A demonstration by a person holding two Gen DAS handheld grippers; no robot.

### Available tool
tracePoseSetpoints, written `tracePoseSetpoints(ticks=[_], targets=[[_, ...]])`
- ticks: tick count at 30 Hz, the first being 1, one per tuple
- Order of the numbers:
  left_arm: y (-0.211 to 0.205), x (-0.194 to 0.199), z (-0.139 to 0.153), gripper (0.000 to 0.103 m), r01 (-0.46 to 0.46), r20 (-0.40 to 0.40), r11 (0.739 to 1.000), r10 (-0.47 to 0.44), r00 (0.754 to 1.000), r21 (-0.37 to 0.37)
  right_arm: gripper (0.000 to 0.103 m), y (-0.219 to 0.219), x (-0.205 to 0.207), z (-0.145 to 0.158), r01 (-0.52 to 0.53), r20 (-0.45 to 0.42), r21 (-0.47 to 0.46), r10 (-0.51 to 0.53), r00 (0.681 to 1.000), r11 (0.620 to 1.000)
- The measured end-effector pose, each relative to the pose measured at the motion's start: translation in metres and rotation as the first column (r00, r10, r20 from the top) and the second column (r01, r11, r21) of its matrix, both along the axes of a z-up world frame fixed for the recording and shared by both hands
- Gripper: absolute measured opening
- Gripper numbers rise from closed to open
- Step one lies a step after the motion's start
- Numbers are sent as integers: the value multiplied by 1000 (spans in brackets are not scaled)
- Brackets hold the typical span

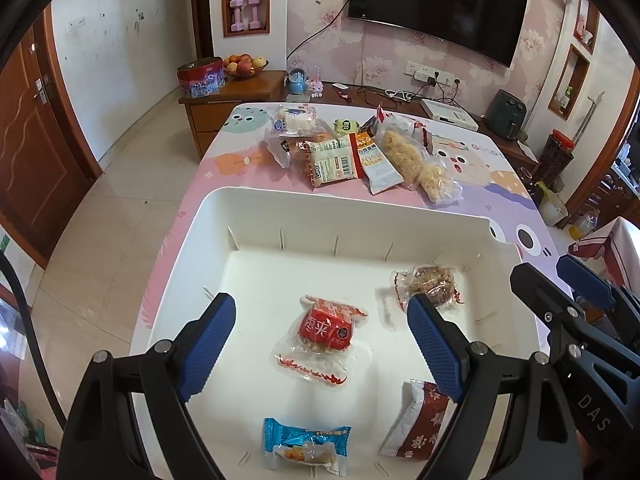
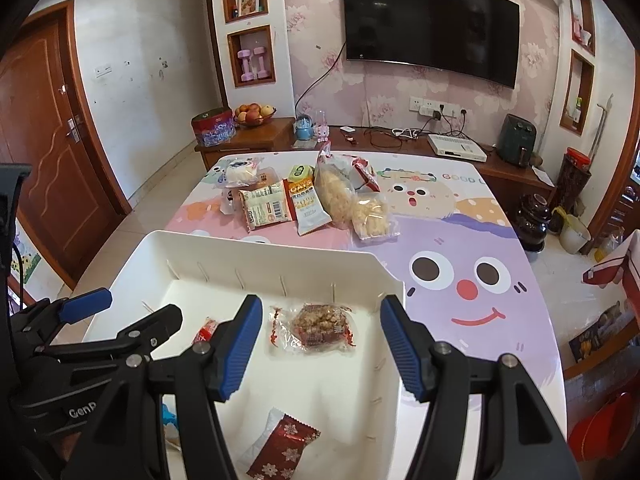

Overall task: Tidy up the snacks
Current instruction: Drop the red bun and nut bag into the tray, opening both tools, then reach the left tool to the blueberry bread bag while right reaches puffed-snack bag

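A white bin (image 1: 280,216) stands on the table near me. In it lie a red snack pack (image 1: 326,328), a brown cake pack (image 1: 430,286), a blue pack (image 1: 306,446) and a dark red snowflake pack (image 1: 420,424). My left gripper (image 1: 320,304) hangs open over the red pack, touching nothing. My right gripper (image 2: 320,306) is open above the brown cake pack (image 2: 320,324), which lies loose on the bin floor (image 2: 340,400). The snowflake pack (image 2: 286,444) lies nearer me. Beyond the bin, a pile of snack packs (image 1: 352,152) rests on the table.
The table wears a pink and purple cartoon cloth (image 2: 460,280). Its left edge drops to tiled floor (image 1: 120,208). Behind it a low wooden cabinet (image 2: 400,140) carries a fruit bowl, a tin, cables and a white box. The other gripper (image 2: 132,308) is close at left.
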State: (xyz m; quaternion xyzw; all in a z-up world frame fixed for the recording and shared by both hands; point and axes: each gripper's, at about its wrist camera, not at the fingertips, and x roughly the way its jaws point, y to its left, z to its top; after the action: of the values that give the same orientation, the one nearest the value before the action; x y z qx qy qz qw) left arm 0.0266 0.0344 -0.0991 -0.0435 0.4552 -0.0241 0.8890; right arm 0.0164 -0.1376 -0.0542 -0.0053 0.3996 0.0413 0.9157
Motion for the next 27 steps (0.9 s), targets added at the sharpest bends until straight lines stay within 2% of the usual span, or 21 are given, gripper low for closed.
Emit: tracePoseSetpoints(ticks=[6,13,16,21,27], targets=[[0,0,0,87,4,-10,1000,-4,1000,-13,62,0,0,0,-6,-14,15,7,1000,1000],[-1,-3,6,87,3,17,1000,-3,1000,-26,67,-6,1,0,-4,-28,50,6,1000,999],[1,-4,8,88,12,33,999,-10,999,-52,67,-9,-1,2,-24,0,72,24,1000,997],[5,0,4,88,24,-3,994,-24,1000,-105,68,-11,-1,2,-32,-5,105,32,999,994],[2,3,4,88,21,-4,997,-21,1000,-75,69,-10,1,2,-30,5,69,30,1000,997]])
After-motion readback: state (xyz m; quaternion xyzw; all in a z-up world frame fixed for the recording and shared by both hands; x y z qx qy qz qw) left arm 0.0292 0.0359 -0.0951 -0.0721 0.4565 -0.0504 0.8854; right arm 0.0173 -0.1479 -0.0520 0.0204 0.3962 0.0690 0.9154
